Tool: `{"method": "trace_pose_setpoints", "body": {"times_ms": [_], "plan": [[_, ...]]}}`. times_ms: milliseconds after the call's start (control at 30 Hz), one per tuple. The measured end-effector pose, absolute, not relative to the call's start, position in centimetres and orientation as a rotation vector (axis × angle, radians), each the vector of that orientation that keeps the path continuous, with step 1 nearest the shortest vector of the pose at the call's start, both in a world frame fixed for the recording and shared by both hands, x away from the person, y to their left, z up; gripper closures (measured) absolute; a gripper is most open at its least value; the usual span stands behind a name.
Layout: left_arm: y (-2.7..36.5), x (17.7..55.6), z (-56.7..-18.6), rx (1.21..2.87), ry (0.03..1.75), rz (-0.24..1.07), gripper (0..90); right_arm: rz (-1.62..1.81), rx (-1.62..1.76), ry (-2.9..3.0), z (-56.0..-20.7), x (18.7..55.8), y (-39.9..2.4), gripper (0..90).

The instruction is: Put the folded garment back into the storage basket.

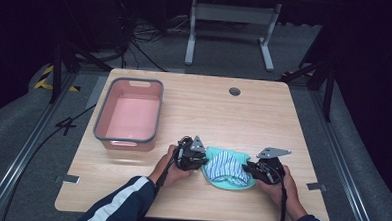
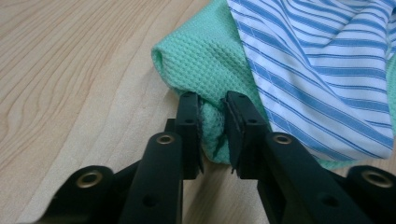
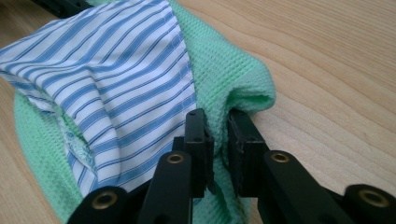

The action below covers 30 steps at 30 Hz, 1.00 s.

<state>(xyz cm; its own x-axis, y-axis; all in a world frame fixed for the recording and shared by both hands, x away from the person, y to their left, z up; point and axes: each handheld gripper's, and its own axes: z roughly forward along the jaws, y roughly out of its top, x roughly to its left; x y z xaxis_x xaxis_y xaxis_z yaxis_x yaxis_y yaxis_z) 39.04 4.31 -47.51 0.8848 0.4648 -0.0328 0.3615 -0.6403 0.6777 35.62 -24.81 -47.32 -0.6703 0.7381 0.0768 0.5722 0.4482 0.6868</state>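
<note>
Here, both tongs point(image 2: 212, 105) point(image 3: 217, 119) tight on waffle-textured green cloth point(image 2: 205, 56) under striped cotton point(image 2: 322, 70).

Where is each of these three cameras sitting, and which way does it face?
High view: above the table, looking down; forearms, left gripper, right gripper, pink bin.
Left gripper view: rides that gripper, jaws pinching green cloth.
Right gripper view: rides that gripper, pinching the opposite edge.
Shared: striped cloth on the green cloth.
</note>
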Motion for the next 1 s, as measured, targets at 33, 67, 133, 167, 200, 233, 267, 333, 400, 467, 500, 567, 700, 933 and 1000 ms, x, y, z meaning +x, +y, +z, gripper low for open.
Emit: {"method": "trace_pose_setpoints", "body": {"times_ms": [33, 67, 133, 167, 200, 233, 267, 333, 400, 467, 500, 567, 700, 933, 1000], "plan": [[4.3, 39.1, -47.5, 2.331, 0.589, 0.183, 77.7, 1.036, 1.139, 2.468, -47.3, 35.6, -24.8, 80.9], [4.4, 39.1, -47.5, 2.331, 0.588, 0.179, 79.2, 1.041, 1.138, 2.470, -47.3, 35.6, -24.9, 81.2], [4.5, 39.2, -47.5, 2.326, 0.586, 0.169, 81.6, 1.046, 1.142, 2.469, -47.4, 35.6, -24.9, 81.5], [4.5, 39.2, -47.5, 2.322, 0.589, 0.162, 83.2, 1.049, 1.141, 2.468, -47.3, 35.5, -24.9, 81.6], [4.5, 39.2, -47.6, 2.315, 0.593, 0.158, 83.8, 1.045, 1.134, 2.466, -47.3, 35.5, -24.9, 81.7], [4.5, 39.2, -47.6, 2.316, 0.590, 0.156, 84.0, 1.042, 1.127, 2.464, -47.3, 35.4, -24.9, 81.9], [4.5, 39.2, -47.6, 2.316, 0.590, 0.151, 84.3, 1.040, 1.126, 2.463, -47.2, 35.4, -24.9, 82.0], [4.5, 39.2, -47.5, 2.322, 0.583, 0.148, 85.0, 1.042, 1.122, 2.458, -47.1, 35.3, -24.9, 82.2], [4.4, 39.2, -47.5, 2.319, 0.580, 0.147, 85.3, 1.049, 1.113, 2.451, -46.9, 35.2, -24.9, 82.4], [4.4, 39.1, -47.3, 2.330, 0.564, 0.144, 85.6, 1.065, 1.113, 2.439, -46.7, 35.1, -25.0, 82.5], [4.5, 39.1, -47.2, 2.331, 0.560, 0.151, 85.6, 1.067, 1.103, 2.437, -46.5, 35.0, -25.1, 82.5], [4.5, 39.1, -47.1, 2.319, 0.568, 0.146, 85.6, 1.079, 1.107, 2.428, -46.3, 34.9, -25.1, 82.5], [4.6, 39.1, -46.8, 2.319, 0.567, 0.151, 85.6, 1.084, 1.097, 2.422, -46.1, 34.9, -25.1, 82.5], [4.8, 39.0, -46.3, 2.313, 0.557, 0.154, 85.8, 1.096, 1.086, 2.422, -46.0, 34.8, -24.9, 82.7], [4.8, 39.0, -46.3, 2.313, 0.559, 0.152, 85.8, 1.100, 1.085, 2.422, -45.9, 34.8, -24.9, 82.7]]}}
